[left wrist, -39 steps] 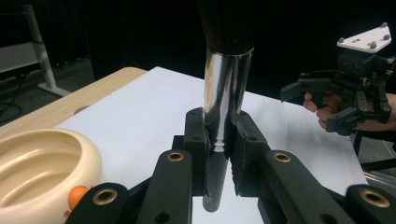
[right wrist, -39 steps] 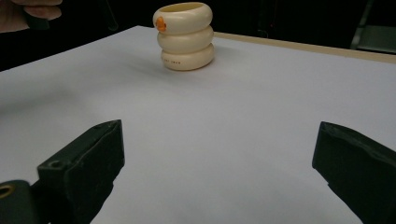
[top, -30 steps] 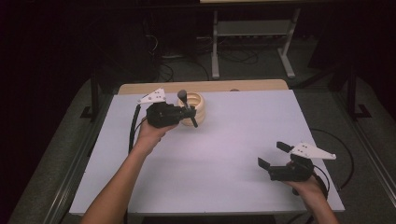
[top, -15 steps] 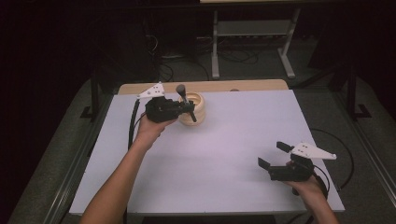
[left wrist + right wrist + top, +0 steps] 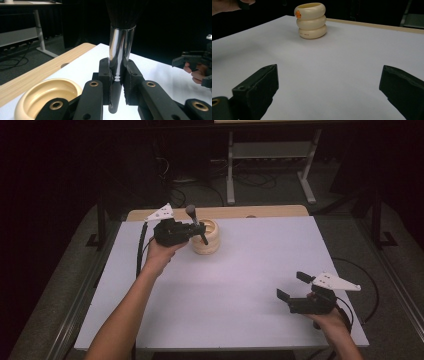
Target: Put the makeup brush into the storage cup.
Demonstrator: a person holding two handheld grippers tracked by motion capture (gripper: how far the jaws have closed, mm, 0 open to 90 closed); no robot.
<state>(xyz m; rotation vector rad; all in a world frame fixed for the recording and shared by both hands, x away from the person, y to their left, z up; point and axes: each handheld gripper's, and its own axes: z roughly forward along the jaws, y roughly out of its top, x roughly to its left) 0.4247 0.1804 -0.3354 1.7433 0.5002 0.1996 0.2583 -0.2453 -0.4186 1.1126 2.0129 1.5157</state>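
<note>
A white table (image 5: 240, 285) with a wooden strip (image 5: 260, 211) along its far edge carries one cream ribbed holder (image 5: 206, 237), standing upright near the far left side.

Left tongs (image 5: 199, 231) grip a brush (image 5: 194, 220) over the cream holder (image 5: 207, 237).

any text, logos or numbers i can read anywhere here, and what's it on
Nothing can be quoted as it reads.
Cream ringed holder, bottom ring: a short line of small dark print, too small and blurred to read.
Same holder, top ring: an orange mark, a shape rather than letters as far as the right gripper view shows.
Makeup brush in the left tool: no lettering visible on its shiny ferrule.
White table: no print visible.
</note>
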